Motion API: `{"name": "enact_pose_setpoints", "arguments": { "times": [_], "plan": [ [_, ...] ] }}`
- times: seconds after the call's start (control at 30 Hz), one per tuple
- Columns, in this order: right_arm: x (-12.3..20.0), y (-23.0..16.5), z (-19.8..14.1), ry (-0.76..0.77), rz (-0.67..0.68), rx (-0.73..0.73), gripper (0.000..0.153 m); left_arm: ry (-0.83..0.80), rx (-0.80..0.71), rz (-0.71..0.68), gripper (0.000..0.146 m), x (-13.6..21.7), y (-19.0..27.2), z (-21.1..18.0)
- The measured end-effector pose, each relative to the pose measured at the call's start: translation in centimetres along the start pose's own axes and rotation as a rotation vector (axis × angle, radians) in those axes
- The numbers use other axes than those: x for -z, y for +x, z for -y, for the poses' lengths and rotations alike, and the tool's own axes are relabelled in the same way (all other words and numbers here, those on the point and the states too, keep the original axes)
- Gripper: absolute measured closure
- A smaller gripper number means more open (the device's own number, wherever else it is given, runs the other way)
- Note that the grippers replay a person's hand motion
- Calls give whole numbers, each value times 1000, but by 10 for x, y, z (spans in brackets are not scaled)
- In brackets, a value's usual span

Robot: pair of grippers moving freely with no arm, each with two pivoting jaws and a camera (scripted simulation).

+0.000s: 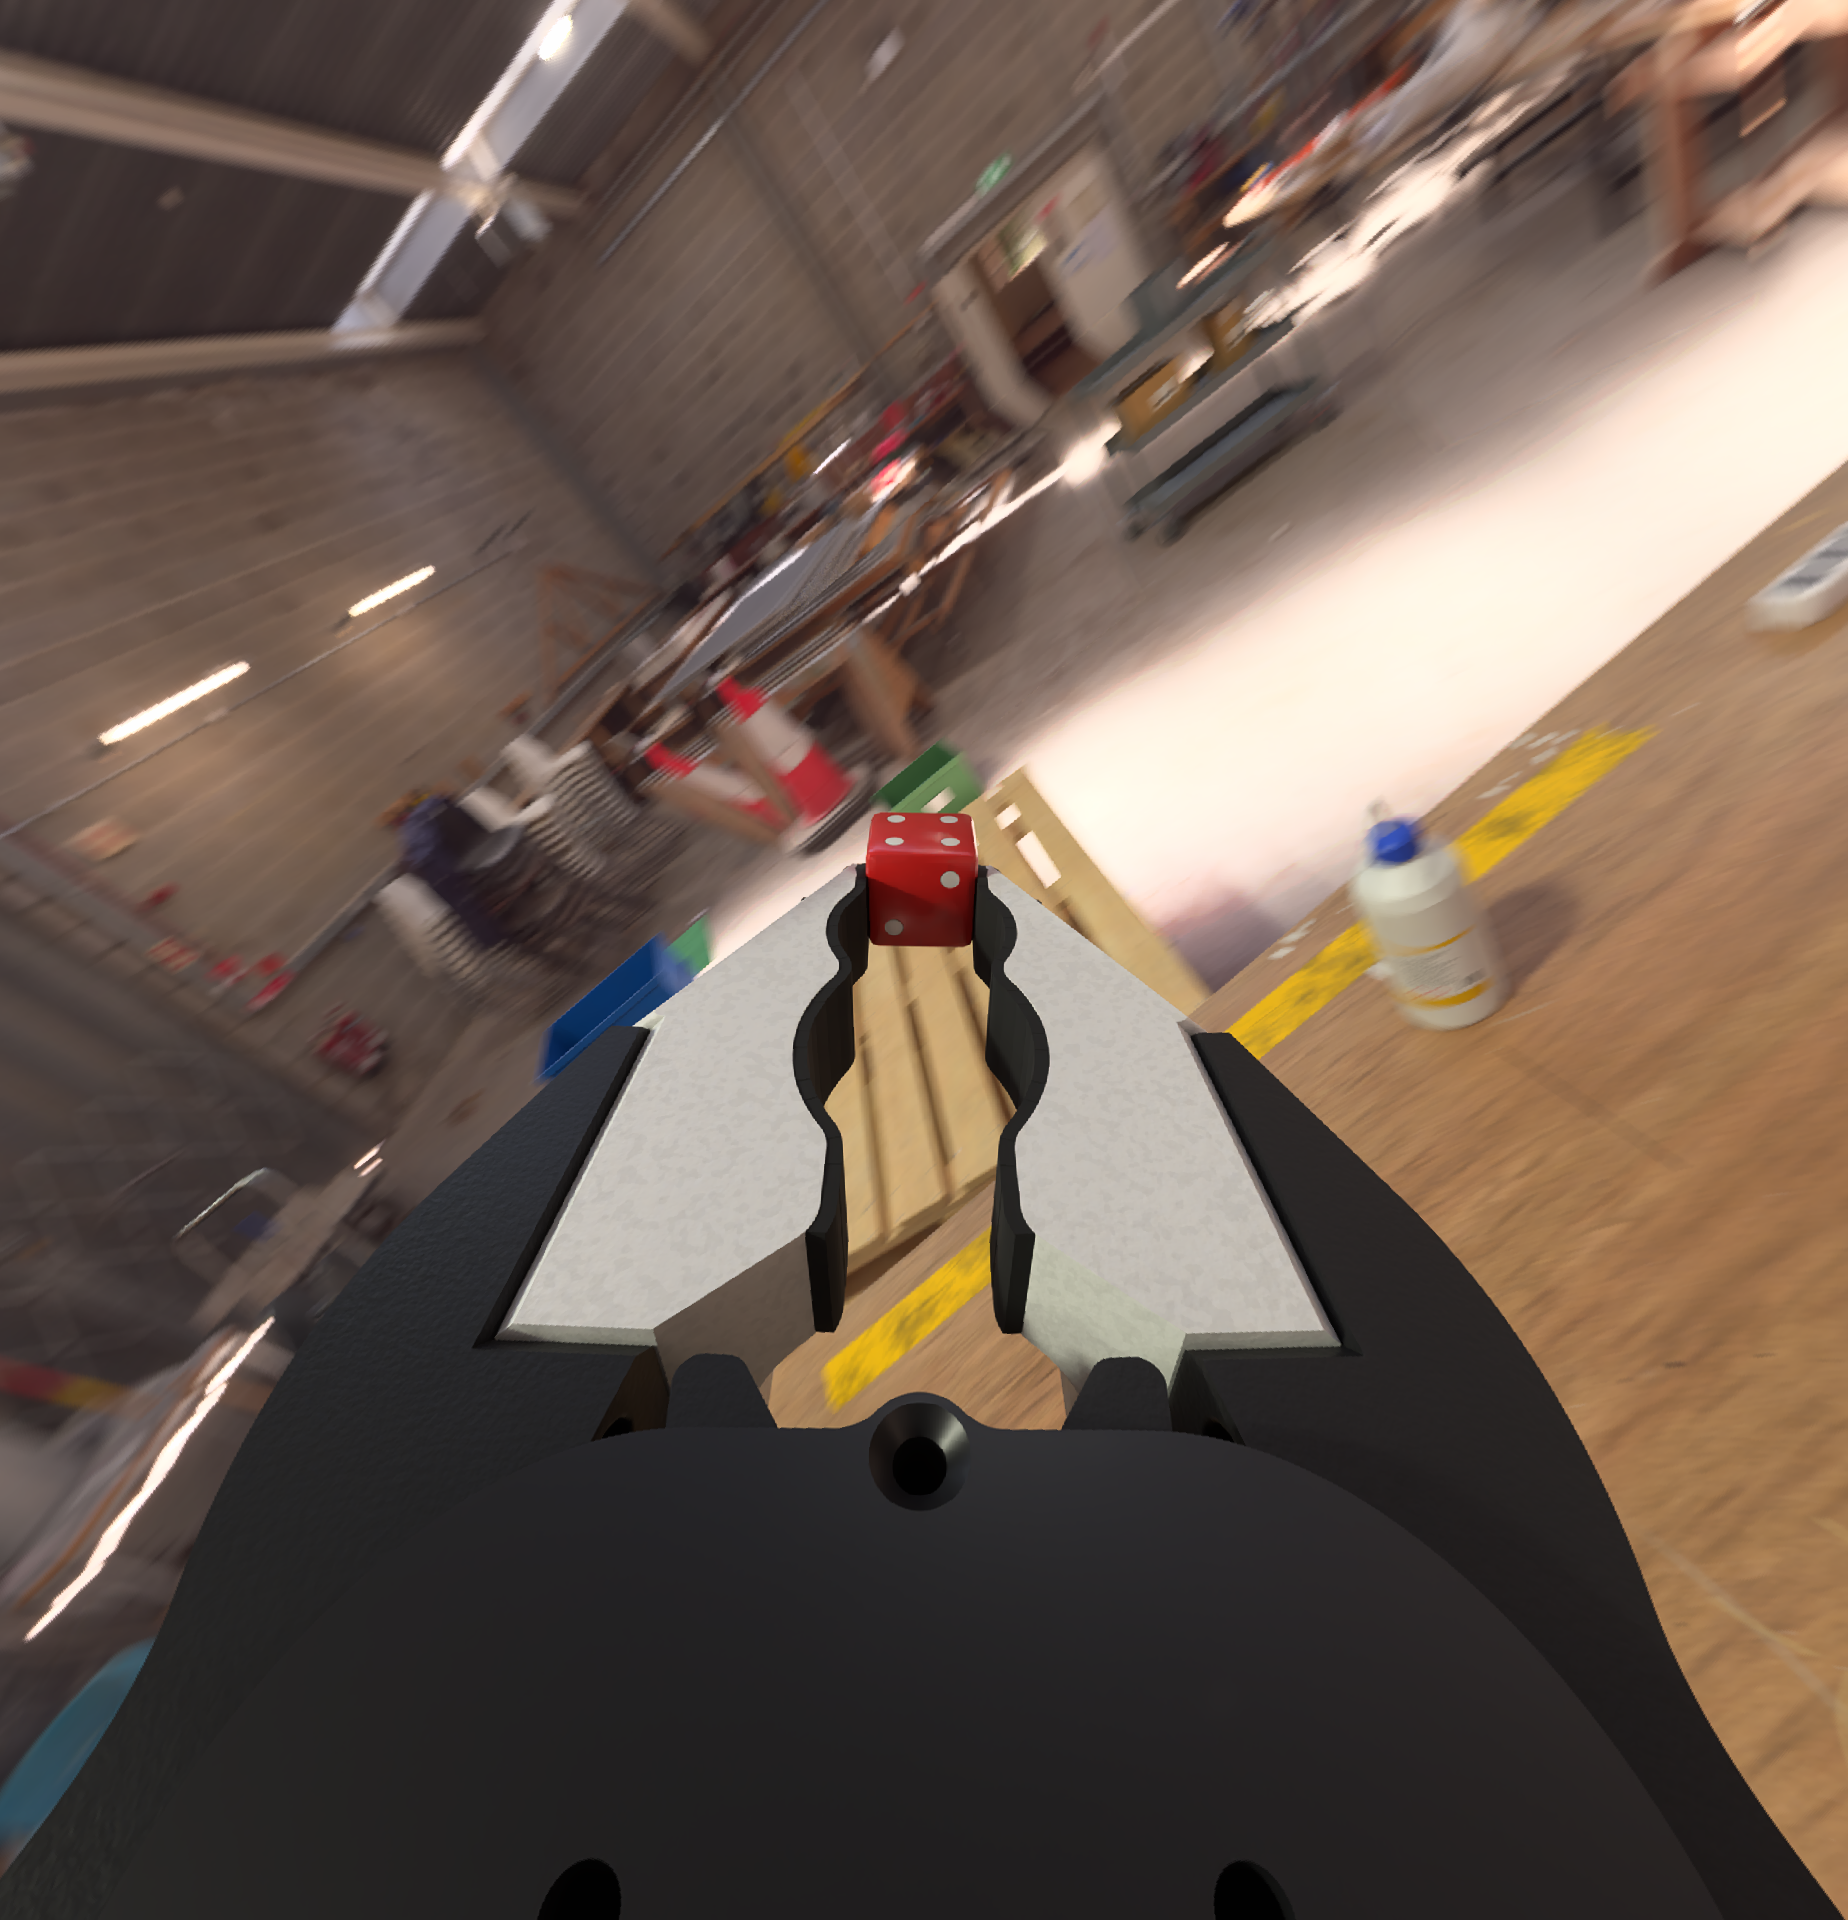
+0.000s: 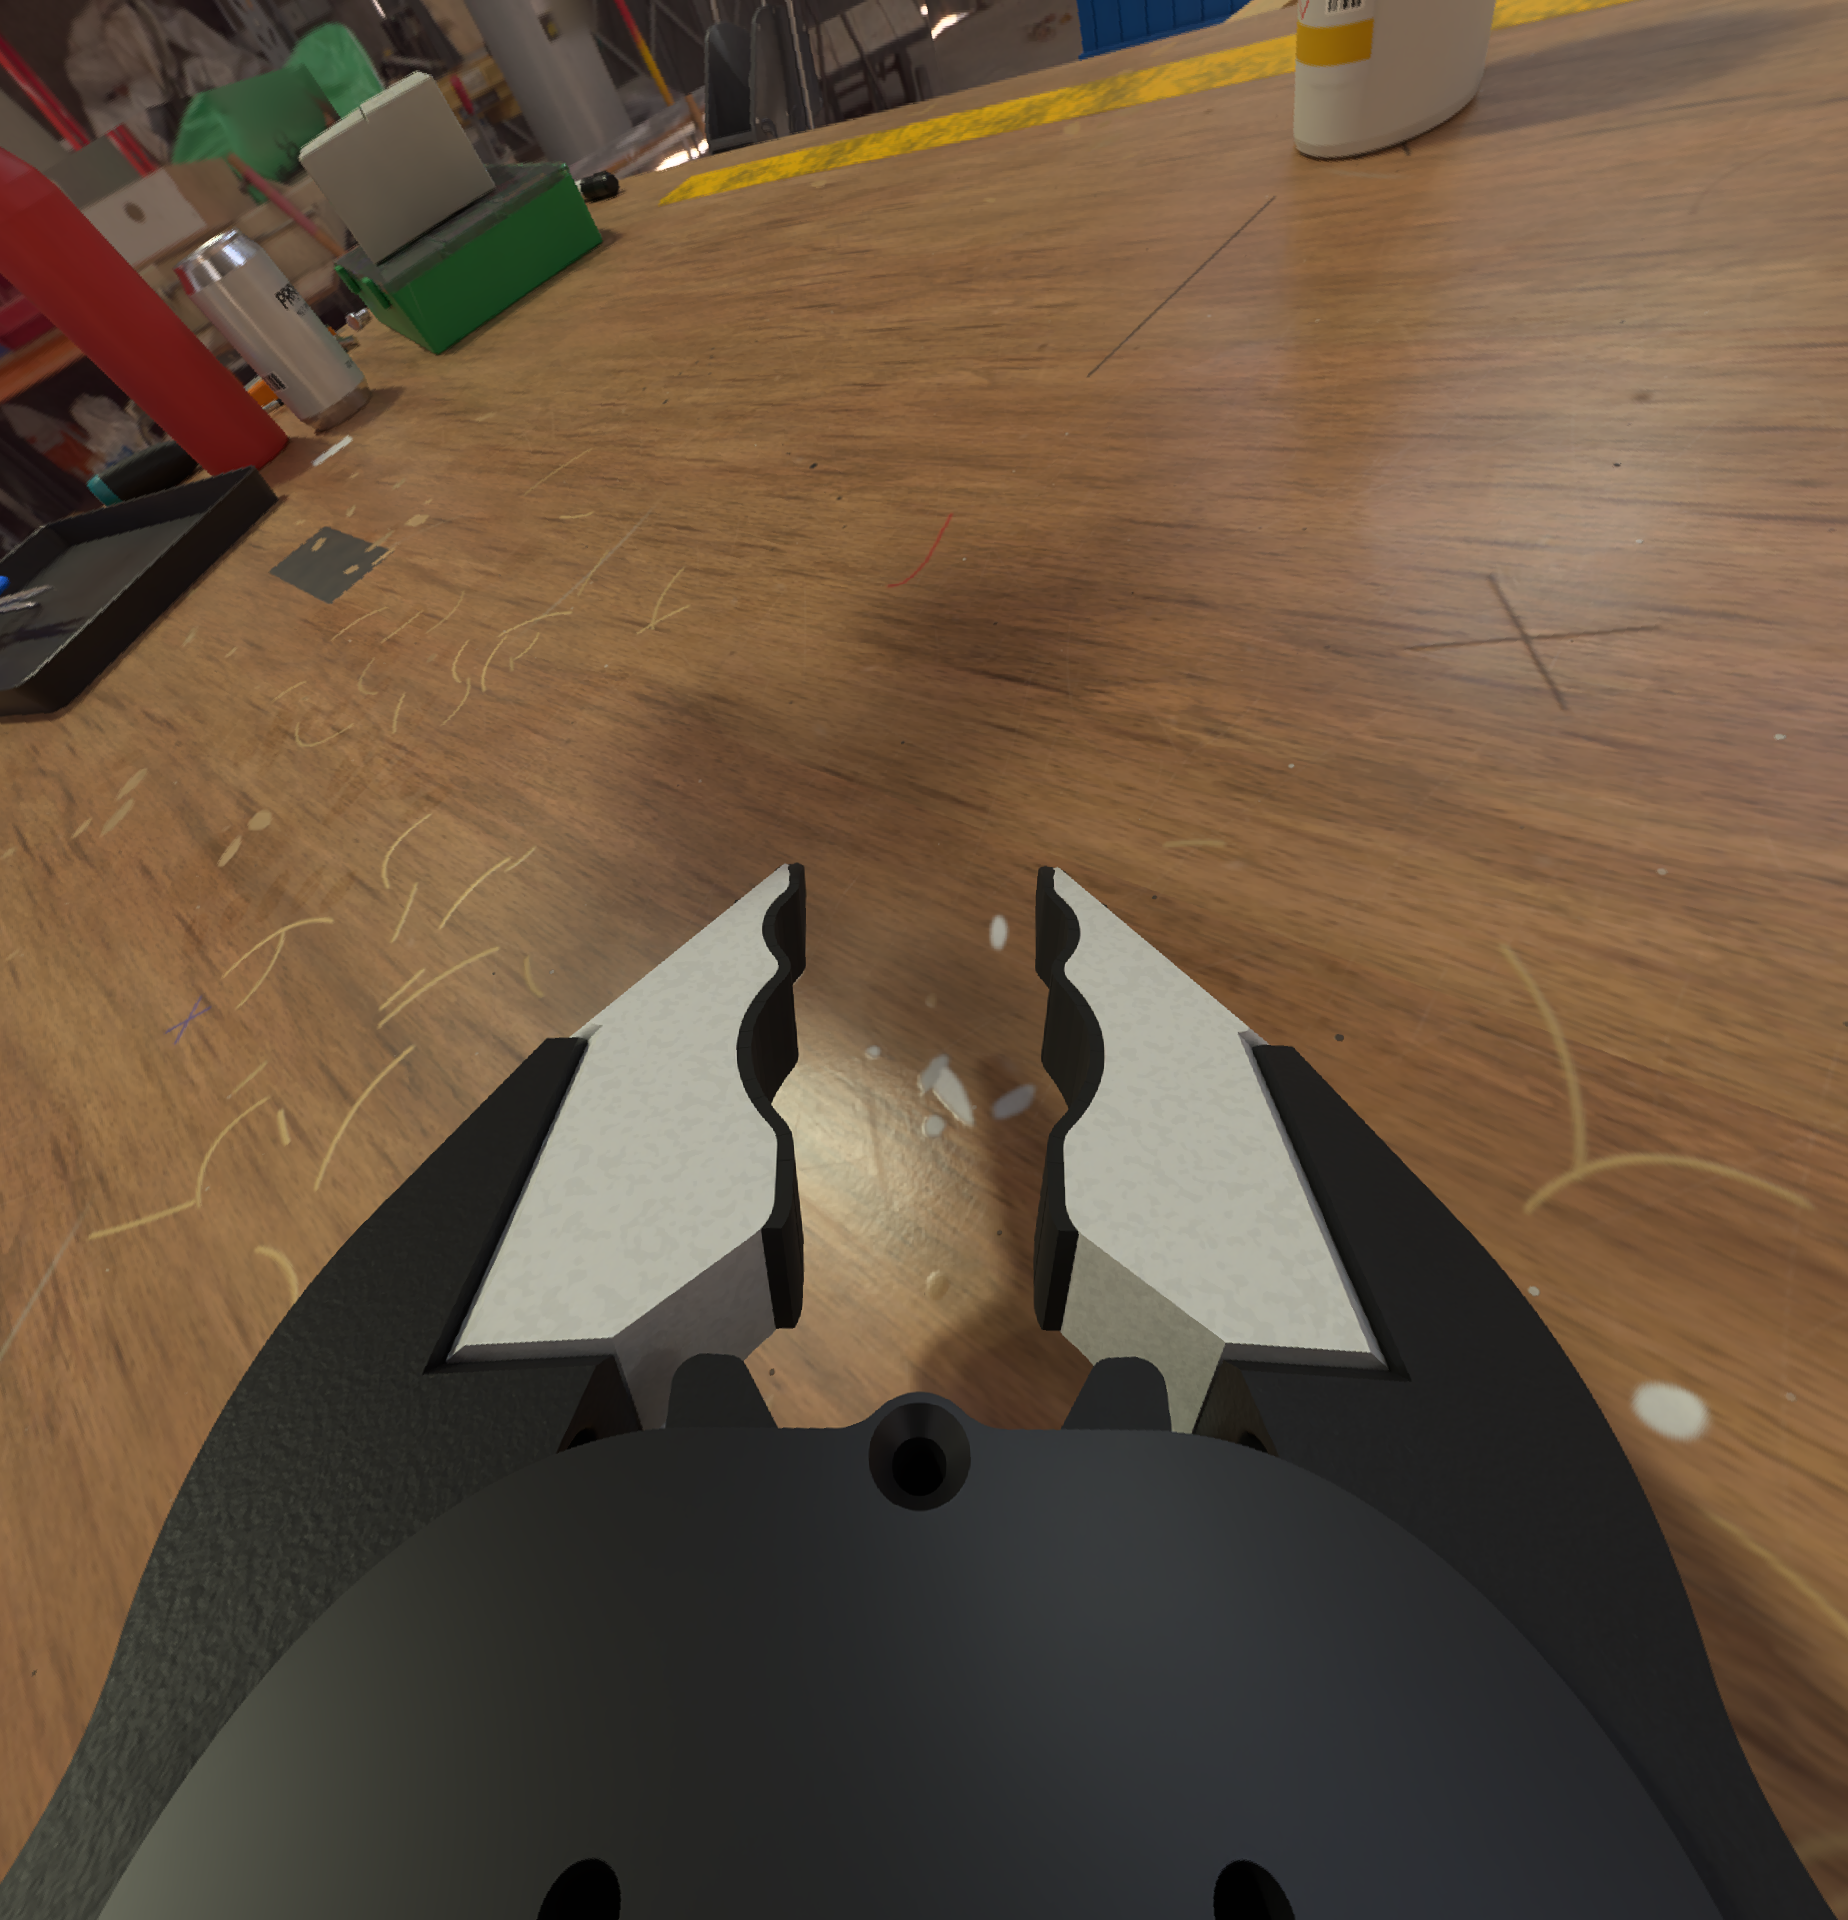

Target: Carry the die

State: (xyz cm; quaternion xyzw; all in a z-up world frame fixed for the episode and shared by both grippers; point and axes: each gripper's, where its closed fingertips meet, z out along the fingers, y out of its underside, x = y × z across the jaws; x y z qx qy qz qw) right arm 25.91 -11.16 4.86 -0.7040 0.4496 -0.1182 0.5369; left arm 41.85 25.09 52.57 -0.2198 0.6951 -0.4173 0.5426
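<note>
Workshop hall behind, blurred and steeply tilted in the left wrist view: block wall, roof beams, strip lights, cluttered benches far off. Below lies a broad wooden tabletop [image 2: 1107,436], scratched and pencil-marked, with a yellow tape stripe [image 1: 1554,800] along it.

On the table, largest first: a pale slatted wooden pallet [image 1: 930,1070] at the far edge under the left tool; a green bin [image 2: 484,270] with a grey box on it; a shallow black tray [image 2: 120,582] at the near left; a white bottle with blue cap [image 1: 1424,925] standing by the stripe; a silver can [image 2: 276,322] next to a red post.

Left gripper [image 1: 920,894]: fingers drawn in and pinching the red die [image 1: 921,879] at the very tips, one pad on each side face. Die is up off the table, white pips showing on top and front.

Right gripper [image 2: 920,883]: fingers apart, nothing between them, low over bare wood.

Judgement: carry is under way. Hold is shallow — only the fingertip edges bear on the die, most of it stands forward of the pads. To do it well: keep squeeze steady, move smoothly, avoid sharp wrist turns that could roll the cube out. Level the tool before lowering. Keep the right tool clear of the path.
</note>
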Motion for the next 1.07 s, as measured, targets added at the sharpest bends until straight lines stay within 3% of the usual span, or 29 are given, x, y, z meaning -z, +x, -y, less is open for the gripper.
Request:
{"name": "enact_pose_setpoints", "arguments": {
  "times": [0.17,0.47,0.6,0.8,0.93,1.07],
  "plan": [
    [1,-3,3,17,11,17,108,193,14,-265,127,21,37,57],
    [9,-15,18,85,46,46,108,320,-261,-614,127,41,183,111],
    [42,-49,65,220,128,123,108,336,-263,-804,127,42,243,121],
    [115,-103,184,516,221,283,108,410,-113,-1041,127,42,319,114],
    [109,-102,231,594,187,361,101,494,34,-1100,127,45,355,102],
    [90,-108,243,639,263,318,94,551,220,-1123,127,47,374,79]
  ]
}}
